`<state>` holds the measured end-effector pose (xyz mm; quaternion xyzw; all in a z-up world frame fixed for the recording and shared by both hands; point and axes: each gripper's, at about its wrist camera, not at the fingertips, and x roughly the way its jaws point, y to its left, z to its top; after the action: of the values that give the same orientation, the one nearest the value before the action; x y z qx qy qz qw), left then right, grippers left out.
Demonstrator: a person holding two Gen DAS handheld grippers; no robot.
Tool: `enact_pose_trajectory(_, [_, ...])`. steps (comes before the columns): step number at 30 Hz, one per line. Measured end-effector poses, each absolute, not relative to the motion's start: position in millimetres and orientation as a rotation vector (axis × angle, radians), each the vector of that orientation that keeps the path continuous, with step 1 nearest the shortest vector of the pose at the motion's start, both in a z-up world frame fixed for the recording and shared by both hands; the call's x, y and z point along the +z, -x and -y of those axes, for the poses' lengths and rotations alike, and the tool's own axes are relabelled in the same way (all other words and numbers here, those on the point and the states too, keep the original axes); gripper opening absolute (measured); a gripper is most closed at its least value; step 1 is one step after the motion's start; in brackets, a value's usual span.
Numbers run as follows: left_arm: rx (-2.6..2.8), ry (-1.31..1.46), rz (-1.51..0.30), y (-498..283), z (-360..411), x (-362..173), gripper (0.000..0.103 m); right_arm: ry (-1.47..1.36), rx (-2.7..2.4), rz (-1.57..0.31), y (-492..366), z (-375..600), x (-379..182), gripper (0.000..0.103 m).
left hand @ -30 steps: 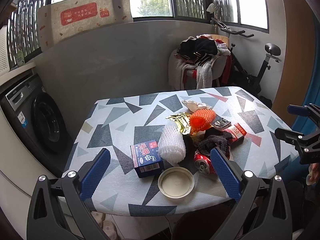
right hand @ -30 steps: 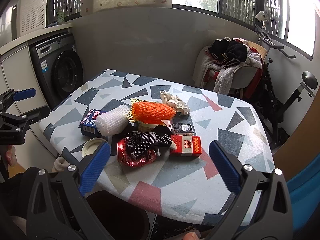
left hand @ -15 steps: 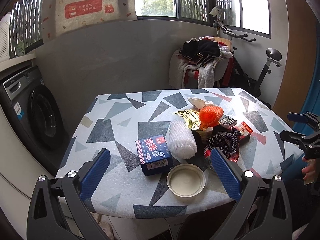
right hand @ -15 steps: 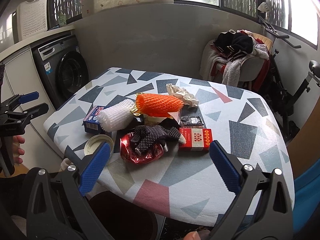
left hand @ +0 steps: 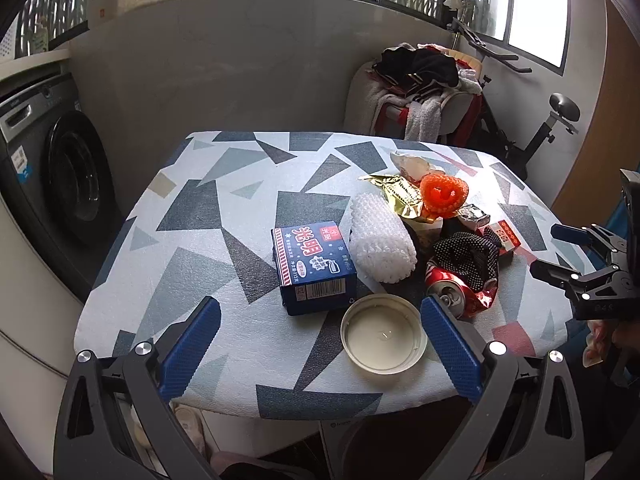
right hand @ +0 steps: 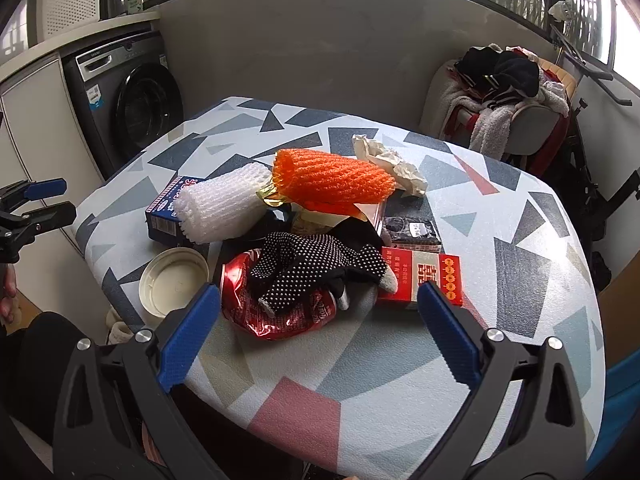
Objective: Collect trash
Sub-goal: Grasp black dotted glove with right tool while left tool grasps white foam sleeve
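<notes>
Approach step | left gripper (left hand: 318,334) and right gripper (right hand: 318,334) wide open, empty | next: close on crushed can (right hand: 276,304) or lid (left hand: 383,334)

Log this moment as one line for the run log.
phase: approach | left gripper: open, empty | right gripper: open, empty | nearest: crushed red drink can under black dotted glove | collected: nothing

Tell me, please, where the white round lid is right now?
The white round lid lies open side up near the table's front edge in the left wrist view, just in front of the blue box and beside the crushed red can.
</notes>
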<state>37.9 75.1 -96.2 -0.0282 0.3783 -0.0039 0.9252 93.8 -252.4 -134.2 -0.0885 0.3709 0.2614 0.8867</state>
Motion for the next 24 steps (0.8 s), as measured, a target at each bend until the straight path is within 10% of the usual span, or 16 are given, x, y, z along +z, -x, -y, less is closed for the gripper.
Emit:
enact_pose_trajectory(2, [0.012, 0.070, -0.774, -39, -81, -100, 0.098, 0.167, 0.552, -0.798, -106, 247, -143, 0.077])
enact_pose_trajectory(9, [0.078, 0.029, -0.790, -43, -87, -114, 0.098, 0.117, 0.563, -0.868, -128, 233, -164, 0.067])
enact_pose_trajectory(16, [0.108, 0.026, -0.780, -42, -88, -115, 0.098, 0.067, 0.577, -0.895, -133, 236, -172, 0.016])
enact_pose_trajectory(24, [0.075, 0.059, -0.771, -41, -85, -112, 0.092, -0.006, 0.544, -0.698, -114, 262, -118, 0.012])
